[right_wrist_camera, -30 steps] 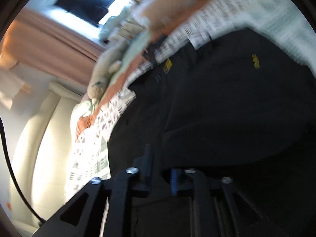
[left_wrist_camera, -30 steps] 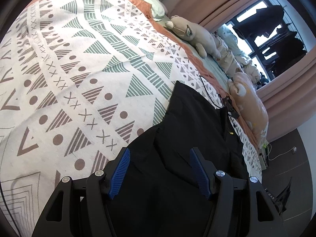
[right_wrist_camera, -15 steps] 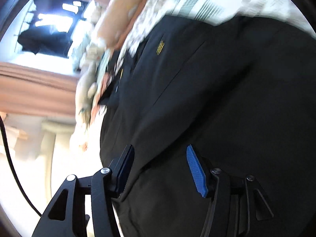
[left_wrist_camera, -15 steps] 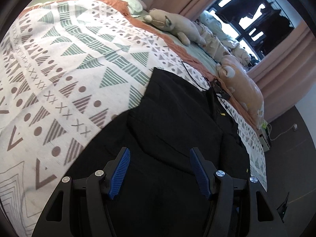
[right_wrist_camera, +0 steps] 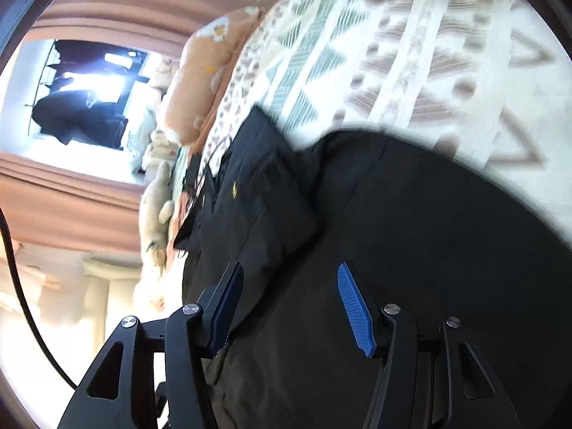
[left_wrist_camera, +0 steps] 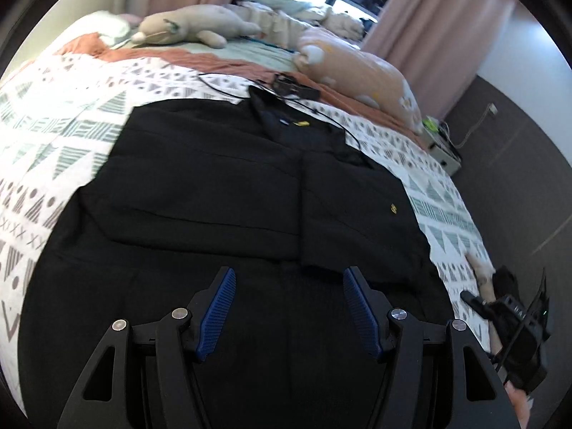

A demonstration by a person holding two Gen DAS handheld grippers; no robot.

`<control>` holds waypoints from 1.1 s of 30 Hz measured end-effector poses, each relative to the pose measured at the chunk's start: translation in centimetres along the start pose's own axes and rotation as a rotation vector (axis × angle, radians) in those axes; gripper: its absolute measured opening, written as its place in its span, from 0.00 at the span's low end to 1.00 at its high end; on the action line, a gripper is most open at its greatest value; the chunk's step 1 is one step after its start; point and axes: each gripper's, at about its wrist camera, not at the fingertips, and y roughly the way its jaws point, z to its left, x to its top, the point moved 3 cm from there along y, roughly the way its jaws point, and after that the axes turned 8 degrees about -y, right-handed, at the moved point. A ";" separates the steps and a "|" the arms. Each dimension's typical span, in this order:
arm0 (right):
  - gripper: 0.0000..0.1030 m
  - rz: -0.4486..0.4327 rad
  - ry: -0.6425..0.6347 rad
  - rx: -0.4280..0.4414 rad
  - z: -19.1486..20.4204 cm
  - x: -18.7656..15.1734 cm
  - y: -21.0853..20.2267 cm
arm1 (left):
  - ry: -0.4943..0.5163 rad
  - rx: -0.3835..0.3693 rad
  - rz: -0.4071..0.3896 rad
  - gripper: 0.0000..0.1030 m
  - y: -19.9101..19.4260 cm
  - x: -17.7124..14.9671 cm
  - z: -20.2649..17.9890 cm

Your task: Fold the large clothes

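Your black garment (left_wrist_camera: 221, 193) is lying flat on the bed (left_wrist_camera: 53, 150), long axis running from the near edge up toward the plushies at the far side, both sleeves already folded in. Both your left gripper (left_wrist_camera: 289, 309) and right gripper (right_wrist_camera: 286, 307) are spread wide, holding nothing, right over the near hem. So I'd say the hem is directly ahead of both, neither one really closer.
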 end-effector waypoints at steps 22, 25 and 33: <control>0.54 -0.038 0.172 0.081 -5.5 4.1 -2.2 | 0.300 -0.015 0.240 0.62 14.6 -5.9 -17.6; 0.54 -0.037 0.190 0.078 -5.9 4.2 -2.1 | 0.334 0.025 0.251 0.62 16.4 -6.1 -18.7; 0.54 -0.021 0.223 0.080 -6.8 4.2 -1.2 | 0.404 0.127 0.211 0.60 19.3 -6.6 -19.1</control>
